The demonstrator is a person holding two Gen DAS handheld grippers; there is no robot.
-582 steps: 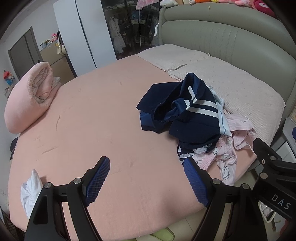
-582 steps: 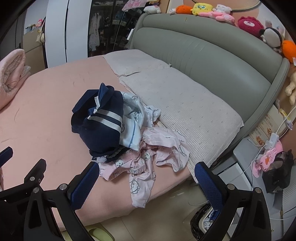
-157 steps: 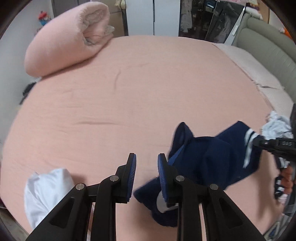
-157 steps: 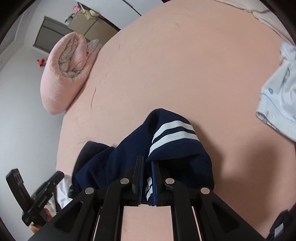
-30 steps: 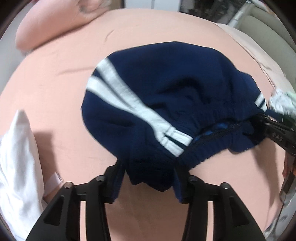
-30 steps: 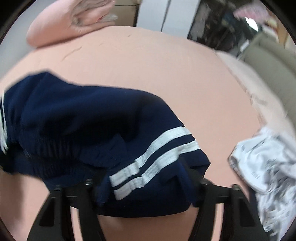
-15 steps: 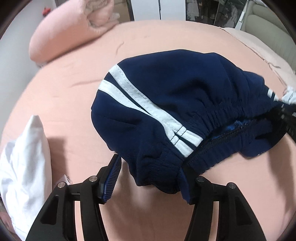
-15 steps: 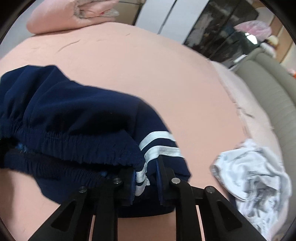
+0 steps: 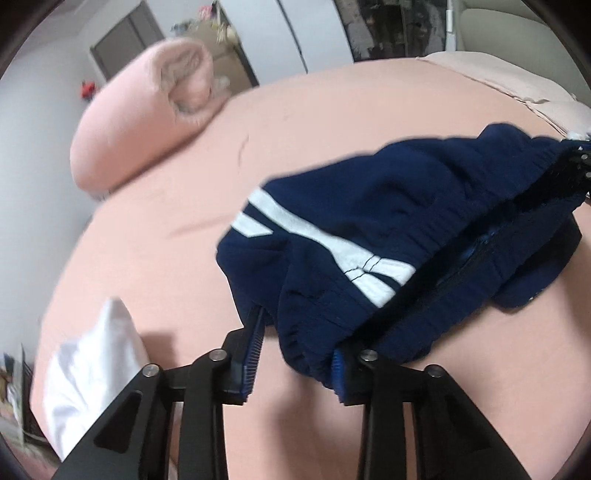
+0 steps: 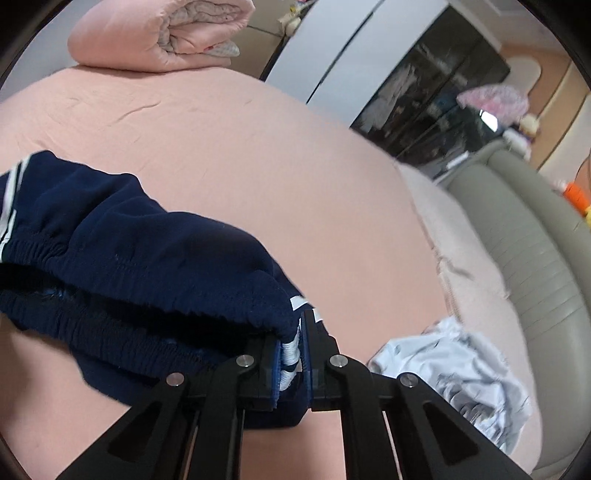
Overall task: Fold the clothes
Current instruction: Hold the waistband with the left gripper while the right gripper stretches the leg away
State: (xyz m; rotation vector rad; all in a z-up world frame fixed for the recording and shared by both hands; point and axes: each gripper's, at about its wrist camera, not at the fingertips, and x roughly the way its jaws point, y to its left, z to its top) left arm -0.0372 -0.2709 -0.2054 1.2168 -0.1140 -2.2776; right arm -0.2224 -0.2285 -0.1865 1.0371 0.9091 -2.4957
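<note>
Navy shorts with white side stripes [image 9: 399, 221] hang stretched between my two grippers over the pink bed [image 9: 288, 122]. My left gripper [image 9: 295, 354] has its jaws partly apart, with the elastic waistband edge draped between them and against the right finger. My right gripper [image 10: 291, 354] is shut on the other end of the waistband [image 10: 290, 350], at the striped side seam. The shorts [image 10: 129, 240] sag down to the left of it. The right gripper's tip also shows at the right edge of the left wrist view [image 9: 576, 170].
A rolled pink quilt [image 9: 147, 110] lies at the far edge of the bed, also in the right wrist view [image 10: 159, 33]. A white garment [image 9: 92, 369] lies at the near left. A pale blue-white garment [image 10: 461, 373] lies at the right by the grey headboard [image 10: 535, 258].
Both grippers have lifted and the waistband is pulled straighter between them. The left jaws have narrowed on the waistband. The right gripper stays shut on the striped seam.
</note>
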